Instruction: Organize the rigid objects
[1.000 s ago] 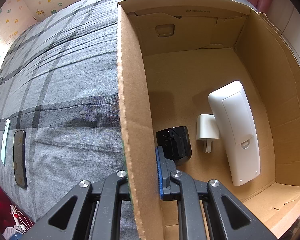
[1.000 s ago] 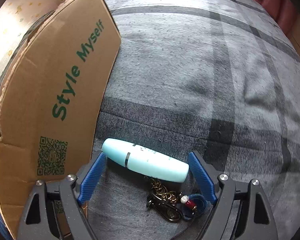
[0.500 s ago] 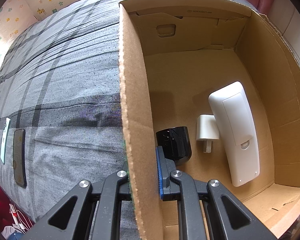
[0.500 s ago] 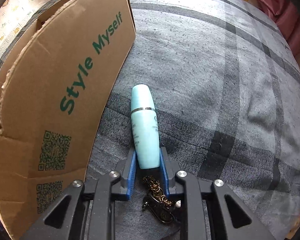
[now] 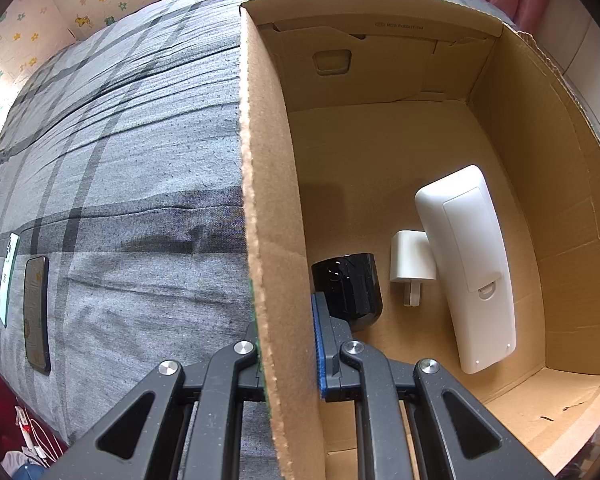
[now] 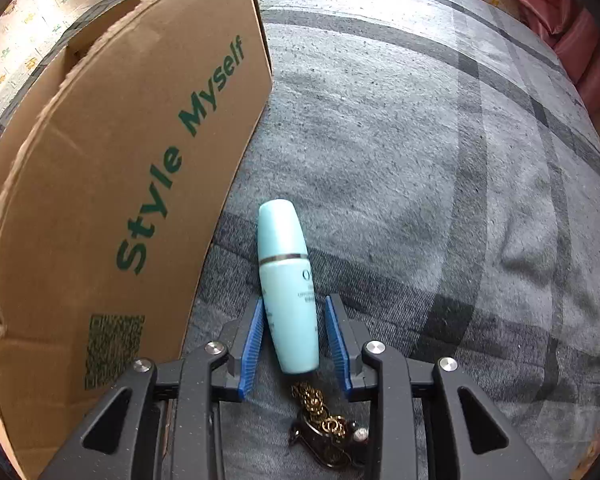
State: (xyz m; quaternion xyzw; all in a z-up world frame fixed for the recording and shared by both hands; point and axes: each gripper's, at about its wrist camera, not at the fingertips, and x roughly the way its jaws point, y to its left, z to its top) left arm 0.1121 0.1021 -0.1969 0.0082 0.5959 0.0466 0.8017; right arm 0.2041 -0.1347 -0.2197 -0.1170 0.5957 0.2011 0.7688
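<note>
A pale turquoise bottle [image 6: 286, 280] lies lengthwise on the grey plaid bedspread [image 6: 420, 160], its base between the blue pads of my right gripper [image 6: 294, 312]. The jaws are opening; a gap shows at the right pad, so nothing is clamped. My left gripper [image 5: 286, 320] is shut on the side wall [image 5: 268, 184] of the cardboard box, one finger outside and one inside. In the box lie a white remote [image 5: 468, 264], a white charger plug [image 5: 410, 258] and a glossy black object [image 5: 348, 284].
A brass chain with a dark clasp [image 6: 320, 420] lies just behind the bottle's base. The box's printed outer wall [image 6: 140, 160] stands close left of the bottle. A dark phone [image 5: 36, 312] and a light one [image 5: 8, 276] lie near the bed's left edge.
The bottle lay crosswise between wide right jaws, then the jaws closed on it and it turned lengthwise; now the jaws have parted a little. The left gripper has kept still.
</note>
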